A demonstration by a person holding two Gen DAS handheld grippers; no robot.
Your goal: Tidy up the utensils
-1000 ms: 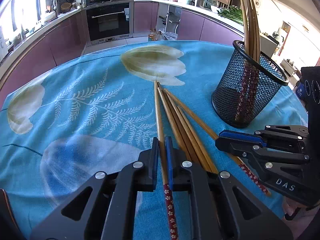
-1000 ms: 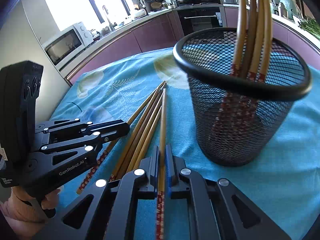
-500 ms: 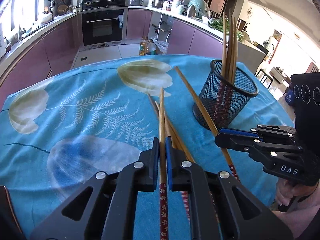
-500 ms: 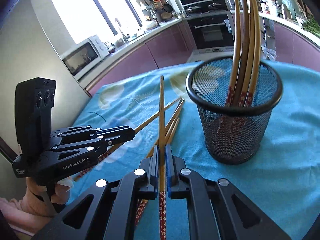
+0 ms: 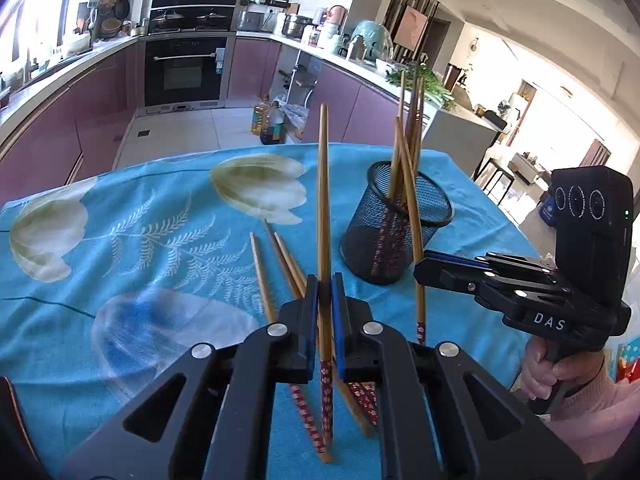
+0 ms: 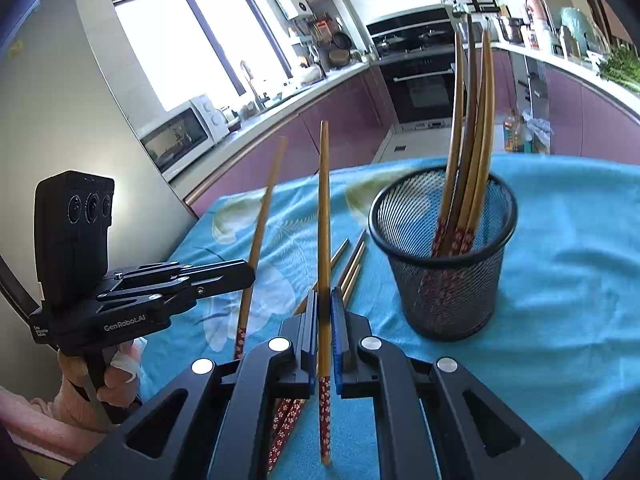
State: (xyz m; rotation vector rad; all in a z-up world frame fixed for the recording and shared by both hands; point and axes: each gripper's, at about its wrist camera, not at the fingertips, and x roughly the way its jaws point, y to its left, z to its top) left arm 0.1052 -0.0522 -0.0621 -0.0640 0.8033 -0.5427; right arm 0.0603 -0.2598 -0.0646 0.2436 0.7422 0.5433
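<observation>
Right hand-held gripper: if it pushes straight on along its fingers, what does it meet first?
Most likely the blue tablecloth, just left of the mesh cup. The right hand-held gripper, shut on one chopstick, tilts downward, so the chopstick's tip would land first. Depth is unclear; the cup looks just off-line.

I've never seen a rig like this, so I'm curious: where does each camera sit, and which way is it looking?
Left wrist view: rides on the left claw, looking along its held bamboo chopstick at the black mesh cup; the right claw and hand show.
Right wrist view: rides on the right claw, facing the same cup; the left claw shows.
Shared: cup, blue floral tablecloth.
</observation>
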